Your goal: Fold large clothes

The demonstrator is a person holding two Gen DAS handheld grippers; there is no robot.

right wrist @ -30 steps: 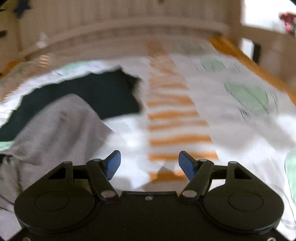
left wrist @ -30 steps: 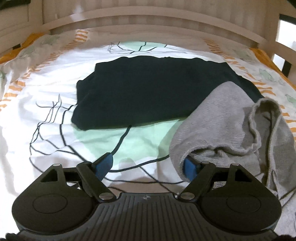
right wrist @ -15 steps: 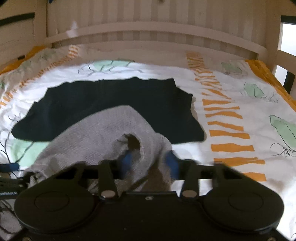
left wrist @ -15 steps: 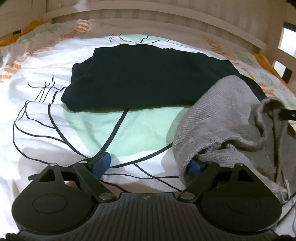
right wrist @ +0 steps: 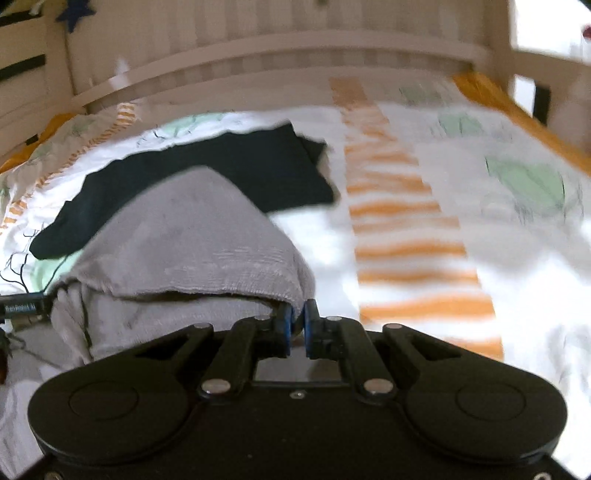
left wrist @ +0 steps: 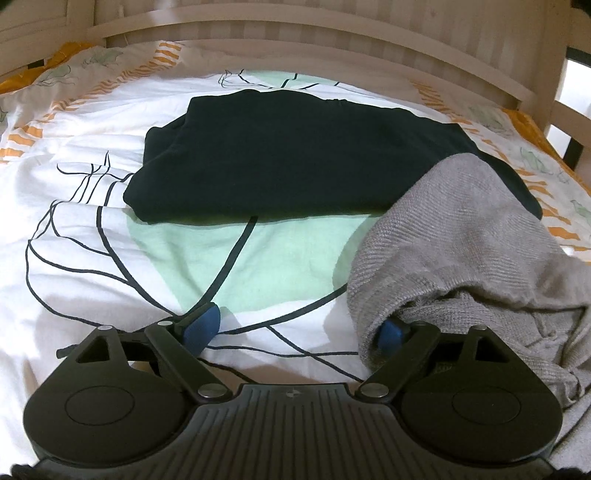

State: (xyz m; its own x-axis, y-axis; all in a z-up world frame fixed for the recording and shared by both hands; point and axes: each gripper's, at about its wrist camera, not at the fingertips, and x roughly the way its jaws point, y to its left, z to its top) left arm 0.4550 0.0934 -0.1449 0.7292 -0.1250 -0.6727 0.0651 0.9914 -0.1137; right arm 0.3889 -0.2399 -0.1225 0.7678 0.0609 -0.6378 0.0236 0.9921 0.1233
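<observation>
A grey knit garment (left wrist: 465, 243) lies bunched on the bed at the right of the left wrist view; it also shows in the right wrist view (right wrist: 192, 236). A folded dark navy garment (left wrist: 314, 155) lies flat behind it, also in the right wrist view (right wrist: 207, 177). My left gripper (left wrist: 297, 326) is open, low over the sheet; its right fingertip (left wrist: 391, 330) is tucked under the grey garment's left edge. My right gripper (right wrist: 298, 317) is shut on the grey garment's right edge.
The bed sheet (left wrist: 207, 258) is white with green shapes, black lines and orange stripes (right wrist: 402, 229). A wooden slatted bed rail (left wrist: 295, 33) runs along the far side and the right. The left gripper's side shows at the left of the right wrist view (right wrist: 22, 306).
My right gripper swung left from the bare sheet onto the grey garment and closed on its edge. My left gripper slid forward so its right finger went under the garment's left edge.
</observation>
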